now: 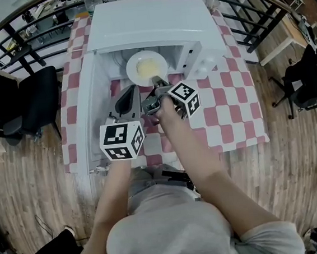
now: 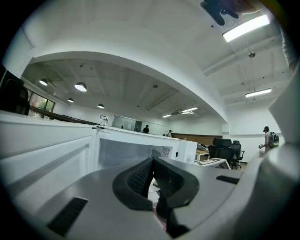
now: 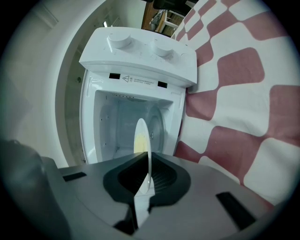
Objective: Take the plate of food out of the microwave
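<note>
Right tool (image 3: 146,180) grips plate (image 3: 141,136) by its rim.

Bright, even indoor light; soft shadows. Long white ceiling strip lamps (image 2: 245,27) glare in the left gripper view. The top of the white box-shaped microwave (image 1: 147,23) is nearly washed out. Fisheye bowing at all edges; gripper views vignette black, foreground blurred.

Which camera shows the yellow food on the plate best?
The head view: it looks down onto the plate, so the yellow food shows. The right gripper view sees the plate edge-on, only a yellow sliver. The left gripper view doesn't show the food.
</note>
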A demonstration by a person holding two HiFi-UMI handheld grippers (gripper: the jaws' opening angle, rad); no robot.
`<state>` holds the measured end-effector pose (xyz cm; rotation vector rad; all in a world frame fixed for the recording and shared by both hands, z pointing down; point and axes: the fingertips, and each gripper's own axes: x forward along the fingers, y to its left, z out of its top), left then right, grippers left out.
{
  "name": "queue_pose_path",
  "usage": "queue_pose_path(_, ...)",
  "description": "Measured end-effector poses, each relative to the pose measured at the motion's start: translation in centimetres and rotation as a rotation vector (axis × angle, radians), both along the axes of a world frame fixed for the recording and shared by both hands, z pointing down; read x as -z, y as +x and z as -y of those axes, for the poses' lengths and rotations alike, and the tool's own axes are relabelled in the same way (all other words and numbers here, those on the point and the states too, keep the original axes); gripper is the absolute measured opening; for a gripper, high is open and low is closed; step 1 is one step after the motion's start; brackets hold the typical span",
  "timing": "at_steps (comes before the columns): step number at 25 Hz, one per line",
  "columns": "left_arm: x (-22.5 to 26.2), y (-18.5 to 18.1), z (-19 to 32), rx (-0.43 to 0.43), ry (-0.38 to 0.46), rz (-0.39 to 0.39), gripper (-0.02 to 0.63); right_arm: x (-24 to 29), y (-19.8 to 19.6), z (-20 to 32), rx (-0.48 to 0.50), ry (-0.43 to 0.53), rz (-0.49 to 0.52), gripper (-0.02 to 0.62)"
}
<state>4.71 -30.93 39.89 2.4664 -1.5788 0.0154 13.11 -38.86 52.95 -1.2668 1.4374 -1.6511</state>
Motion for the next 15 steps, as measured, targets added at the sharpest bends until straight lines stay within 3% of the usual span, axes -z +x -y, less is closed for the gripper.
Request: queue_pose_path(15,1.5,0.8,-2.1,-0.016,0.005,0.019,0.003,1.3,0.6,-4.0,0.001,-0.014,0.001,0.032)
